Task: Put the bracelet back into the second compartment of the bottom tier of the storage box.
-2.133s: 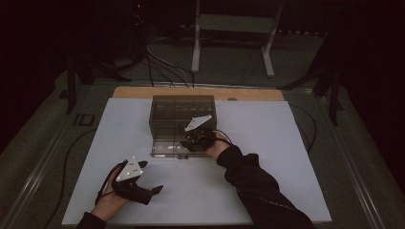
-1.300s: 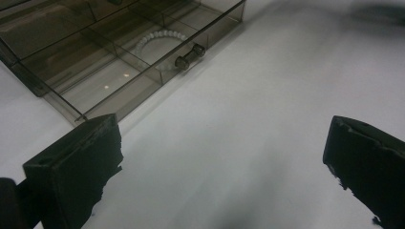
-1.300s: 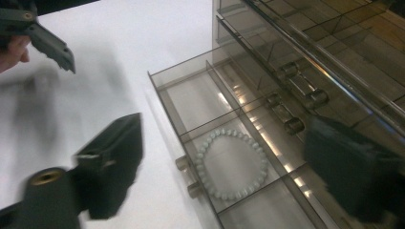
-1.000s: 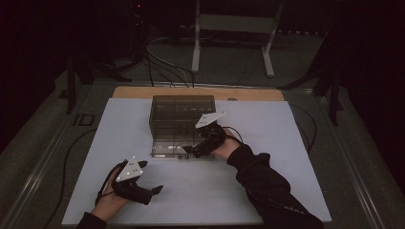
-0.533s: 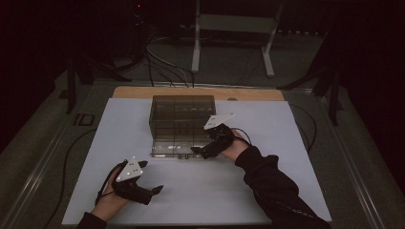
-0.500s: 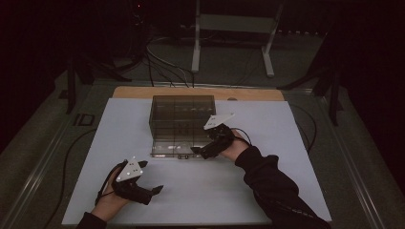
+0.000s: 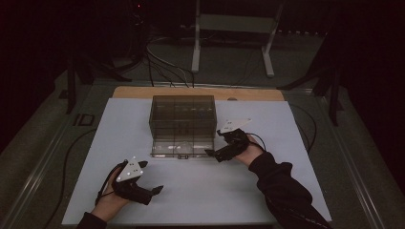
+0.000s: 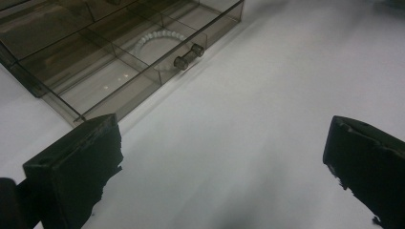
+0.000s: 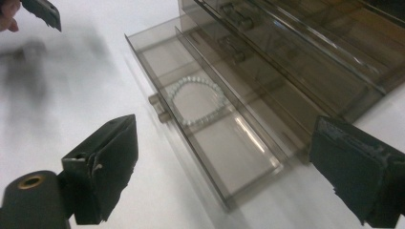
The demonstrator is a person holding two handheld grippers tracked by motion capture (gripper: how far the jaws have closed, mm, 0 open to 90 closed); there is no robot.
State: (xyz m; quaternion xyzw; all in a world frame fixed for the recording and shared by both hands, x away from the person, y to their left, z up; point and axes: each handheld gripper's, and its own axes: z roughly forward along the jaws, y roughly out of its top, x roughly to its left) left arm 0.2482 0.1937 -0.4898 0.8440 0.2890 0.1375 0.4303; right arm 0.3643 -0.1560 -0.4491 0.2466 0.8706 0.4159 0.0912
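- Nearest the camera, the left gripper (image 7: 155,192) rests low on the white table (image 7: 286,191), jaws spread wide and holding nothing, well apart from the work; the hand lies flat behind it, wrist on the surface.
- Further in, the right gripper (image 7: 212,153) hovers just beside the right front corner of the pulled-out drawer (image 9: 210,143), jaws parted and empty, the forearm angling in from the lower right with its dark sleeve (image 7: 282,191) over the table.
- In that bottom drawer, a white bead bracelet (image 9: 197,102) lies in the middle compartment, just behind the small handle (image 9: 157,107); the left gripper view shows it too (image 8: 155,45).
- The step in hand appears to be the drawer itself: it stands open with the bracelet inside, and the right gripper looks free of it.
- Next move, by this reading: either close the jaws on the handle to slide the drawer home, or reach down into the compartment for the bracelet.
- Farthest back, the smoked clear drawer cabinet (image 7: 183,114) sits mid-table.
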